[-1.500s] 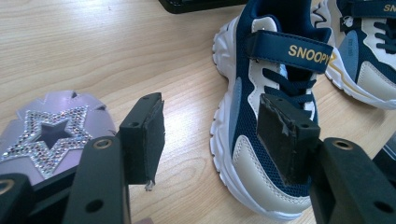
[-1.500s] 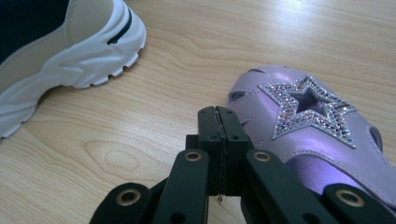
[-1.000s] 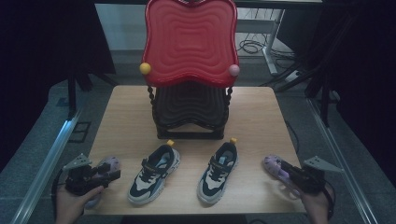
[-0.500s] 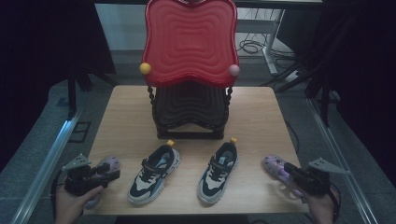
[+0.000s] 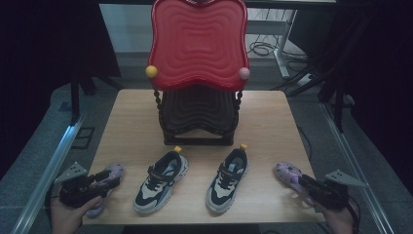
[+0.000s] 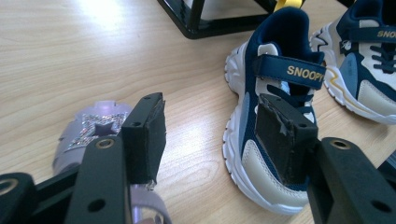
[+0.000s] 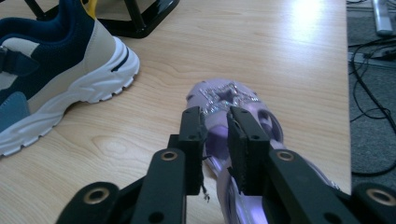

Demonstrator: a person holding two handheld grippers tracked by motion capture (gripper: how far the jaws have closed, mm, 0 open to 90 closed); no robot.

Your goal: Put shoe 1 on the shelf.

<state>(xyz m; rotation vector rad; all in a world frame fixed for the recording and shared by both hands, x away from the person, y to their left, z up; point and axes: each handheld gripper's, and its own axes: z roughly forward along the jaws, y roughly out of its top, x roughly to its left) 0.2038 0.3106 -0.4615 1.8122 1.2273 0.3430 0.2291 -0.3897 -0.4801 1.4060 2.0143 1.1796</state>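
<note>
My right gripper [image 7: 215, 140] sits over the purple sparkly star sandal [image 7: 233, 105] at the wooden table's [image 5: 272, 112] front right corner. My jaws have just been opening, seemingly around its strap. It points away from me.

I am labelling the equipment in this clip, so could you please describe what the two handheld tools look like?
Both tools are black. The left tool and the right tool each carry a grey three-cornered plate on top. Each ends in two flat black jaws faced with dark block-shaped pads, and round brass-coloured bolt holes mark the jaw arms. A dark cable trails from the right one.
</note>
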